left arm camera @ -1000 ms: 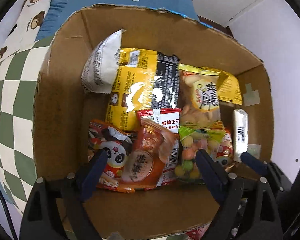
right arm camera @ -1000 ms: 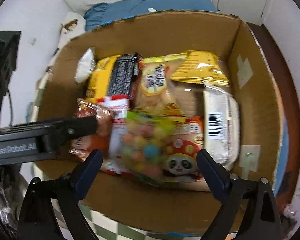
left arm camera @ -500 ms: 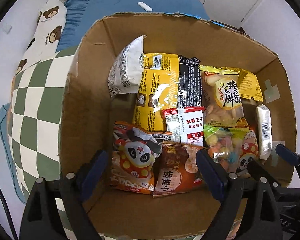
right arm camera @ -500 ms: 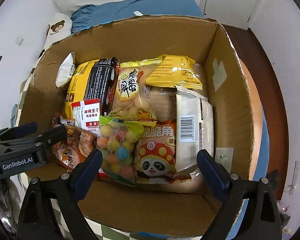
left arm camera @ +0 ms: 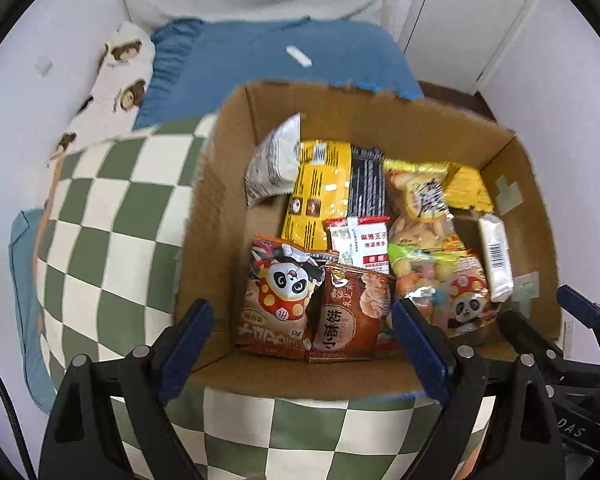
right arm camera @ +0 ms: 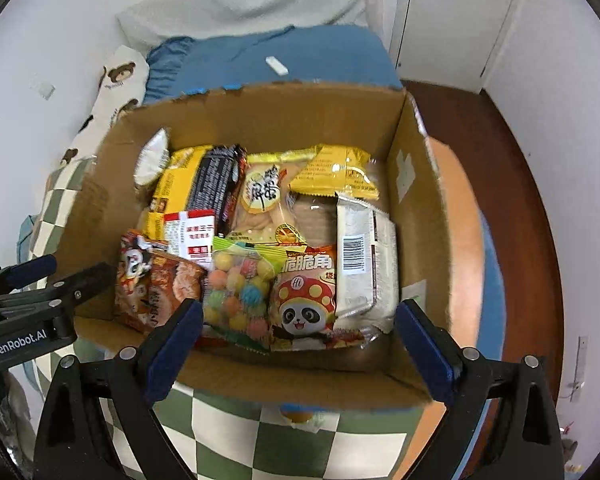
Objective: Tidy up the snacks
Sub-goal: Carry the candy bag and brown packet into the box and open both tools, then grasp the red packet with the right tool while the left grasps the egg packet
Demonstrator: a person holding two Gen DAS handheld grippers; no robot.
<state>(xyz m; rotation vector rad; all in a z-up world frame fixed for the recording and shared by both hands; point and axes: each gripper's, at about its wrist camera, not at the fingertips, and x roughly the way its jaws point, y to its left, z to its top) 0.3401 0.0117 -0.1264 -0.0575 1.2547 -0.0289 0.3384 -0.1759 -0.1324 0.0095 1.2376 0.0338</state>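
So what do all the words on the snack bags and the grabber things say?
"小酥饼" on the brown snack bag.
"脆脆角" on the panda mushroom bag.
"GenRobot.AI" on the left gripper, seen from the right wrist.
"DAS" on the right gripper, partly cut off.
The red-and-white packet, yellow bags and barcode numbers are too blurred to read.

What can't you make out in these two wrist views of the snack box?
- Cardboard box floor: both views, covered by packets.
- Yellow and black packet: its lower end lies under the red and white sachet.
- Candy bag: its near end sits behind the right gripper finger.
- Small print on the white barcode packet: too small and blurred.
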